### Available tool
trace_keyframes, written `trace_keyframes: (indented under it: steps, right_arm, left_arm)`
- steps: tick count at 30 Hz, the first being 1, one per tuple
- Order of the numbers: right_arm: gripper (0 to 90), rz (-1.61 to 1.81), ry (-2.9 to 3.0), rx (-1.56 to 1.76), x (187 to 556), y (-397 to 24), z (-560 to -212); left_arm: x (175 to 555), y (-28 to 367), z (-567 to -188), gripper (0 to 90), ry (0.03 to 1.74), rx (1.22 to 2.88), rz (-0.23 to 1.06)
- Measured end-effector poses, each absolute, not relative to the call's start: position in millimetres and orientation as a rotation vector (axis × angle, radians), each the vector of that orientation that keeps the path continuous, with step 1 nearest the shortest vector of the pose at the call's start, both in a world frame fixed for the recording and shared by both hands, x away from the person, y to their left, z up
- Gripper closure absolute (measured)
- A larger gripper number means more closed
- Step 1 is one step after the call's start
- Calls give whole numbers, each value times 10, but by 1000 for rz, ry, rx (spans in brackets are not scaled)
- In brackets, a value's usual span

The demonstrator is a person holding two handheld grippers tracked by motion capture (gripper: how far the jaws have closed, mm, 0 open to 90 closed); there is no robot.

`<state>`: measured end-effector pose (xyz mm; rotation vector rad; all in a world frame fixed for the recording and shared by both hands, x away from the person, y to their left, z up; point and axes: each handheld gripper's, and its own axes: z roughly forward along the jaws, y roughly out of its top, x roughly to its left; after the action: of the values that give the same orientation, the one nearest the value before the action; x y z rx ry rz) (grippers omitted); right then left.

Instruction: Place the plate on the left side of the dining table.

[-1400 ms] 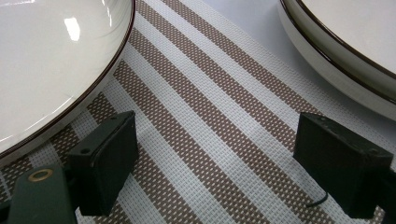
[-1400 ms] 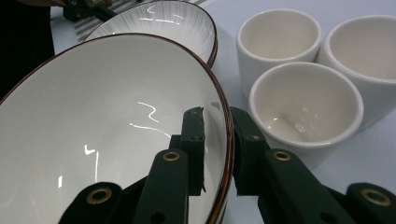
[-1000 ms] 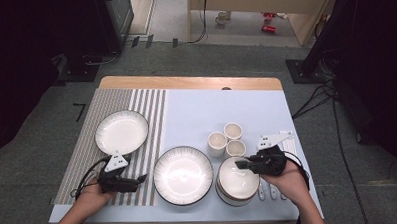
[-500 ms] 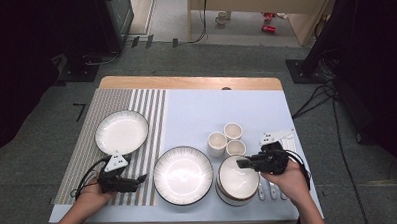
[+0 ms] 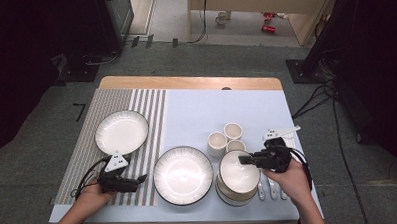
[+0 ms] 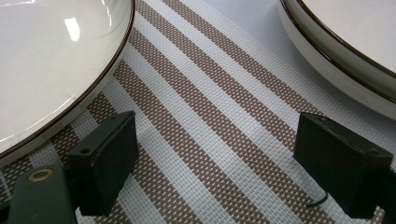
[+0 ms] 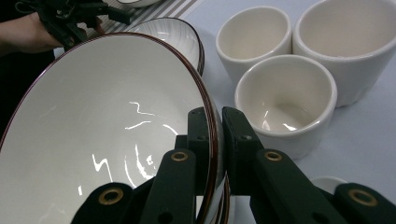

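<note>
Right gripper view: right tool (image 7: 212,135) clamps rim of top bowl (image 7: 107,135) (stacked, empty) — left tool (image 6: 219,163) open over placemat (image 6: 210,116).

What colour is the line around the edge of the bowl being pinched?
Dark reddish-brown, on a white bowl. It shows best in the right gripper view.

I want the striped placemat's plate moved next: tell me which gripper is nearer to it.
Left. The left gripper rests open on the placemat just below the plate. The right gripper is across the table, shut on the top bowl's rim.
</note>
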<state>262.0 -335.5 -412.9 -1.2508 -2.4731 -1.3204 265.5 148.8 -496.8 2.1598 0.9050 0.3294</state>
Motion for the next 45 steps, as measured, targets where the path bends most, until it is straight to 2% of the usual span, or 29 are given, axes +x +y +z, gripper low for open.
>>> trace_keyframes:
  steps: [29, 45]
  right_arm:
    - [827, -1306, -2483, -1430, 2689, -3153, -3713]
    - [827, -1288, -2472, -1430, 2834, -2906, -3636]
  left_arm:
    - [2632, 1452, -4974, 138, 895, 2184, 371]
    - [2630, 1455, -4974, 137, 903, 2181, 372]
